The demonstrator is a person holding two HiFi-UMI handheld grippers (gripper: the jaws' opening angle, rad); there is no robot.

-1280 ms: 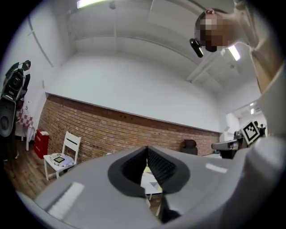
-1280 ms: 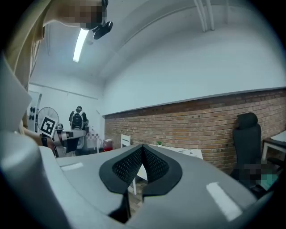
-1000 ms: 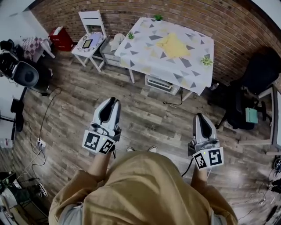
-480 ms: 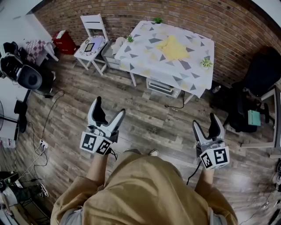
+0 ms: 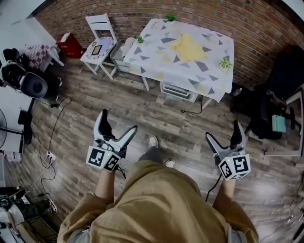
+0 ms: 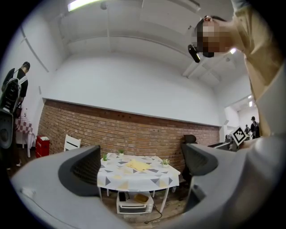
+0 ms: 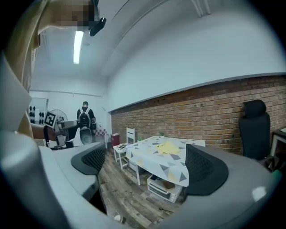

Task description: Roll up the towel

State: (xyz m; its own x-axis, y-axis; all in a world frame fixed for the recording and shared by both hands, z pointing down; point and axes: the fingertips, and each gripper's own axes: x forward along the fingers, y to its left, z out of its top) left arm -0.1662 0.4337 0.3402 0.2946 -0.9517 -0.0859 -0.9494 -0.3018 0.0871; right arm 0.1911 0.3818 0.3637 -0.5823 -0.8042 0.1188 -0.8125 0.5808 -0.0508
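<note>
Towel lies flat on the patterned table by the brick wall, well apart from me. I hold the left gripper and right gripper level toward it, jaws opening with nothing between them, ready, I judge, for 2 towel corners.

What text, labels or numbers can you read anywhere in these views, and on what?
No words or numbers can be read in any view.
Left gripper and right gripper, jaws opening, nothing between them: black-and-white square markers on their cubes, patterns only, no letters.
Red box: any print is too small to read.
Flat dark item on the white chair: too small to read.
</note>
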